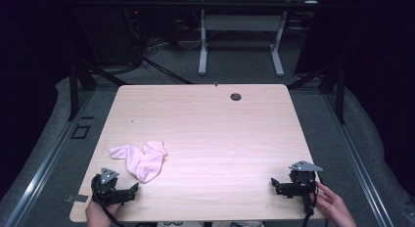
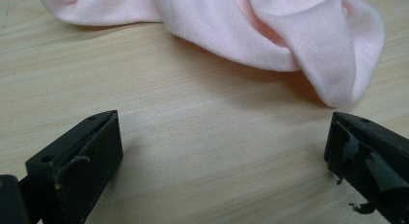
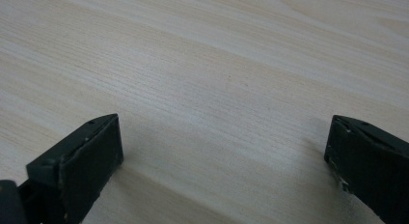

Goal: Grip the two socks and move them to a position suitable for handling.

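A crumpled pale pink cloth (image 1: pixel 141 160) lies on the left half of the wooden table (image 1: pixel 210 124). My left gripper (image 1: pixel 133 190) rests near the table's front left corner, just below the cloth and apart from it. In the left gripper view the pink cloth (image 2: pixel 270 31) spreads ahead of the left gripper (image 2: pixel 224 137), whose jaws stand wide apart with bare wood between them. My right gripper (image 1: pixel 275 184) sits near the front right corner, held by a hand (image 1: pixel 335 205). The right gripper (image 3: pixel 224 137) is open over bare tabletop.
A round cable hole (image 1: pixel 236 96) sits near the table's far edge. Beyond it stands a white-legged desk (image 1: pixel 240 36) on grey carpet. Dark curtains and black frame posts flank both sides. Cables (image 1: pixel 142 46) lie on the floor at the back left.
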Demonstrator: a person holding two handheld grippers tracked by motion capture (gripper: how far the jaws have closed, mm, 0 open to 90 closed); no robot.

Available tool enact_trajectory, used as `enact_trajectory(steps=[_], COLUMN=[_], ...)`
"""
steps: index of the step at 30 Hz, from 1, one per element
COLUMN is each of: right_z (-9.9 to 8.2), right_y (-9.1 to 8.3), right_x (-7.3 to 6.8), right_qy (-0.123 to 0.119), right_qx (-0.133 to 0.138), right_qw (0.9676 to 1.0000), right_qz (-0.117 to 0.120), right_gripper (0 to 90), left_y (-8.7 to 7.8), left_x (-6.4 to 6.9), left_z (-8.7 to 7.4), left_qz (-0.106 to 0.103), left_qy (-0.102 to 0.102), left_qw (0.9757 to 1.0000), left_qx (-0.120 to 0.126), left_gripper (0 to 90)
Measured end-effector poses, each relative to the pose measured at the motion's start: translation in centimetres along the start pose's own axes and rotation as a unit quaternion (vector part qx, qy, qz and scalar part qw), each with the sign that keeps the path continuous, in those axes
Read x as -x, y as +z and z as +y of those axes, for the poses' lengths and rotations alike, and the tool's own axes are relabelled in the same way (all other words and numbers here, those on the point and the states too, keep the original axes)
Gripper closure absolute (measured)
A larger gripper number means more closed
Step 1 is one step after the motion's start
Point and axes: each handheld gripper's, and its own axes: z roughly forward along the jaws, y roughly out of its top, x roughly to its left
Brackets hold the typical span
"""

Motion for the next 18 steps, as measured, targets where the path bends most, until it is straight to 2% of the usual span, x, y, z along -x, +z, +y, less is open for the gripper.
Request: enact_trajectory(steps=[2, 5, 12, 18], right_z=[0.04, 0.38, 0.56, 0.55], right_y=[0.08, 0.38, 0.61, 0.55], right_x=[-0.04, -0.17, -0.24, 0.41], right_qy=[-0.002, -0.021, -0.028, -0.044], right_qx=[0.001, -0.002, 0.0, -0.001], right_qw=[1.0, 0.9996, 0.9992, 0.998], right_qz=[0.003, 0.019, 0.028, 0.045], right_gripper=[0.0, 0.0, 0.0, 0.0], left_y=[0.0, 0.0, 0.0, -0.01], left_x=[0.0, 0.0, 0.03, -0.07], left_z=[0.01, 0.01, 0.04, 0.11], left_qz=[0.0, 0.0, 0.003, 0.003], left_qy=[0.0, -0.001, -0.002, -0.001], left_qw=[1.0, 1.0, 1.0, 1.0], left_qx=[-0.001, -0.001, -0.001, -0.005], left_gripper=[0.0, 0.0, 0.0, 0.0])
